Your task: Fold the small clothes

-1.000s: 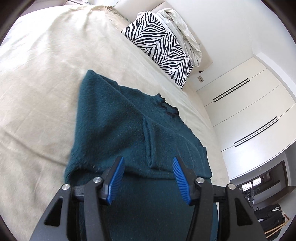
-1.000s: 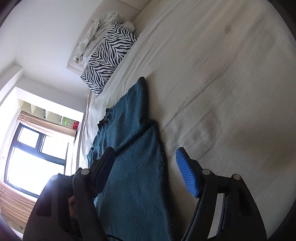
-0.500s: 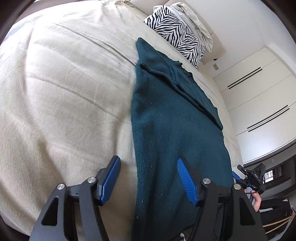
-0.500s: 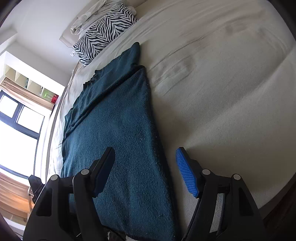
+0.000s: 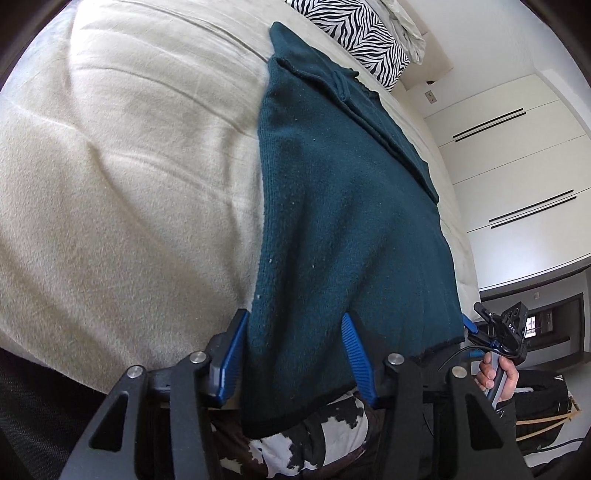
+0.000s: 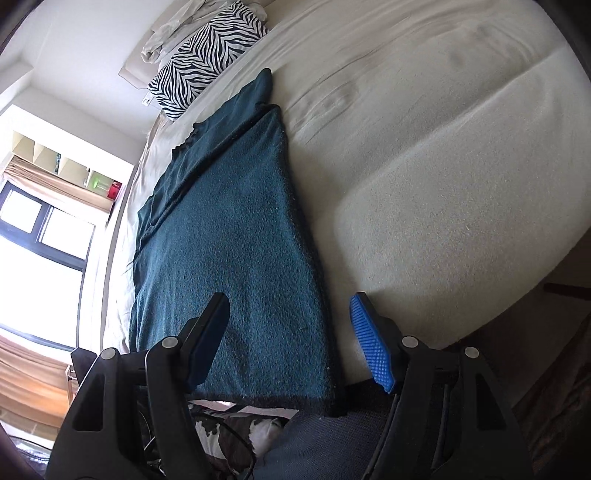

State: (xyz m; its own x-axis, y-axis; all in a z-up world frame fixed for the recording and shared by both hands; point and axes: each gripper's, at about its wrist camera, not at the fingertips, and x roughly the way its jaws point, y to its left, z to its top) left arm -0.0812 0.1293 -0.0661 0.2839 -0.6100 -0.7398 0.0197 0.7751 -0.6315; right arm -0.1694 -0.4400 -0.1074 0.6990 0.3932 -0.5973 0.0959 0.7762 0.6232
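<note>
The green sweater (image 5: 343,221) lies long on the bed (image 5: 122,177), its hem hanging off the edge at 6 o'clock. It could slide off, or a grab could catch only one layer. The left gripper (image 5: 295,354) and right gripper (image 6: 291,339) are both wide open, seemingly holding nothing.

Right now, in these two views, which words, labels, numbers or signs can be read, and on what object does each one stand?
Nothing can be read with certainty.
right gripper: small white marks on its black body, too small to read.
red item on the shelf by the window: too blurred to read.
teal sweater, zebra pillow, wardrobe doors: no text on them.
</note>
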